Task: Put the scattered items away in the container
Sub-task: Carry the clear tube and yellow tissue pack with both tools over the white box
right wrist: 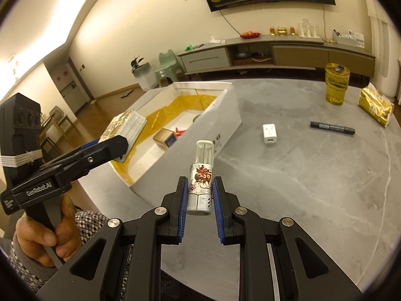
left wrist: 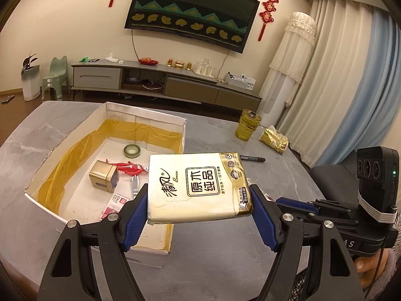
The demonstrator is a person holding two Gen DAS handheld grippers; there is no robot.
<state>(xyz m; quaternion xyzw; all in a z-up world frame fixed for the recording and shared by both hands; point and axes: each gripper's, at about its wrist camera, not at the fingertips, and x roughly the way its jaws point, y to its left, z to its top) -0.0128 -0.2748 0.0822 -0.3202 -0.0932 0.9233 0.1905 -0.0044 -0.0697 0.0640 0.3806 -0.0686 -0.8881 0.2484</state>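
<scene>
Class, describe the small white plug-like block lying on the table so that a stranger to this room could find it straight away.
Start at the grey marble table and find the white cardboard box on it. Just to the right of the box, on bare tabletop, lies the white charger block. It sits between the box and the black marker, and it is the only small white cube-like thing there, with a port on one face.

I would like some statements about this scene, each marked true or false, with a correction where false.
1. The left gripper holds a tissue pack. True.
2. The right gripper is empty. False: it is shut on a lighter.
3. The black marker lies inside the box. False: it lies on the table, outside the box.
4. A roll of tape lies in the box. True.
5. The white charger is on the table. True.
</scene>
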